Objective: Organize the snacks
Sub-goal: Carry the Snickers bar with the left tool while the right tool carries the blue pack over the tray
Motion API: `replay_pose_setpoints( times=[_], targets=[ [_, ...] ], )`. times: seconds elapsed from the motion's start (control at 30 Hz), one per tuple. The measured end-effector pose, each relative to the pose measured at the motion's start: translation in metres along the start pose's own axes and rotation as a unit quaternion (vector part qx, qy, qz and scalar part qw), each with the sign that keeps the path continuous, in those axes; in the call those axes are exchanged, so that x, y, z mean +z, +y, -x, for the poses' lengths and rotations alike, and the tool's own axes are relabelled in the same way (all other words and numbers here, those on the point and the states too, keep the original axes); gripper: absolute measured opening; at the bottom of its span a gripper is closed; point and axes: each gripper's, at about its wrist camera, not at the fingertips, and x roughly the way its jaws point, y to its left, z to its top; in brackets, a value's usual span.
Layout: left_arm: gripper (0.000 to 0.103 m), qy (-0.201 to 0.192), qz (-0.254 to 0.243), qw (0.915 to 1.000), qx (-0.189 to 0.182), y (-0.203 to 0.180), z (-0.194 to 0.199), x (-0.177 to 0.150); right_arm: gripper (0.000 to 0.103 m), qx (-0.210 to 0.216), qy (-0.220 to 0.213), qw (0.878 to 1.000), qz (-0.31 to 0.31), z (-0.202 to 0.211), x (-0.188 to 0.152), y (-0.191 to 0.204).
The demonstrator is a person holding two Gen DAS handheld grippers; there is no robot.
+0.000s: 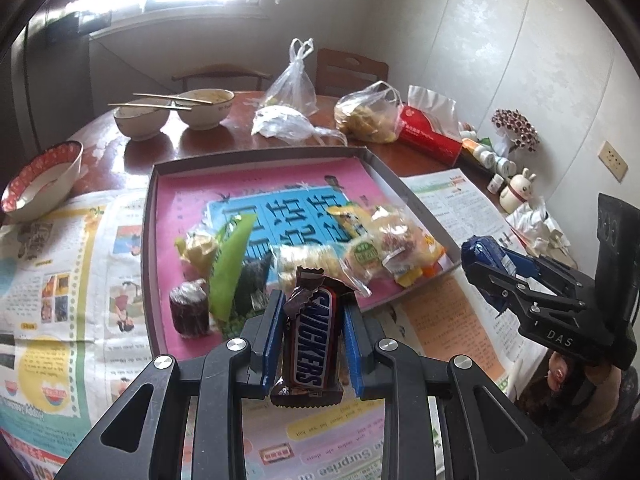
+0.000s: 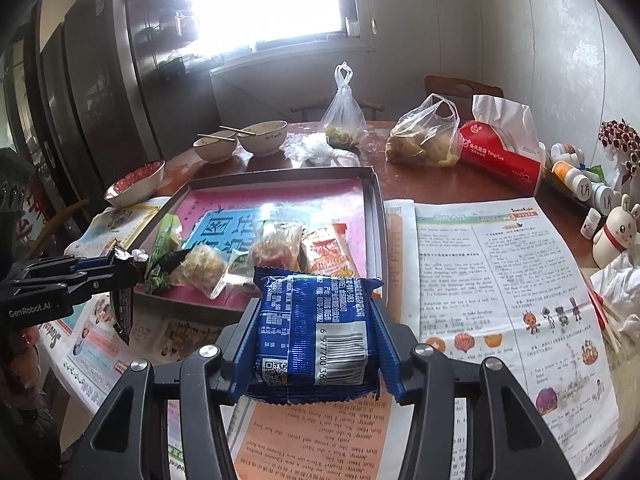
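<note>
My left gripper (image 1: 310,320) is shut on a brown Snickers bar (image 1: 311,340), held above the near edge of a shallow grey tray (image 1: 256,158) lined with pink paper. Several wrapped snacks (image 1: 376,252) lie in the tray's near half. My right gripper (image 2: 316,320) is shut on a blue foil snack packet (image 2: 314,332), barcode side up, over the newspaper just in front of the tray (image 2: 280,174). In the left wrist view the right gripper (image 1: 480,258) shows at the right with the blue packet (image 1: 486,246). In the right wrist view the left gripper (image 2: 120,276) shows at the left with the bar (image 2: 124,308).
Newspapers (image 2: 500,280) cover the near part of the round wooden table. Behind the tray stand two bowls with chopsticks (image 1: 172,110), a red-rimmed bowl (image 1: 40,184), plastic bags (image 1: 292,88), a red tissue pack (image 1: 430,132), small bottles (image 2: 576,176) and a rabbit figurine (image 2: 616,232). Chairs stand beyond.
</note>
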Motion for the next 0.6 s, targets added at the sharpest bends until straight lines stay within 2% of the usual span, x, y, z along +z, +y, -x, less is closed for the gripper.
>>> replay_pose_setpoints(
  times=[0.43, 0.6],
  targets=[
    [0.028, -0.009, 0.006, 0.9988, 0.049, 0.006, -0.024, 0.029, 0.052, 0.001, 0.004, 1.0, -0.017, -0.022, 0.021, -0.012],
    [0.028, -0.002, 0.014, 0.9986, 0.05, 0.009, -0.035, 0.033, 0.052, -0.004, 0.01, 1.0, -0.023, -0.034, 0.027, -0.019]
  ],
)
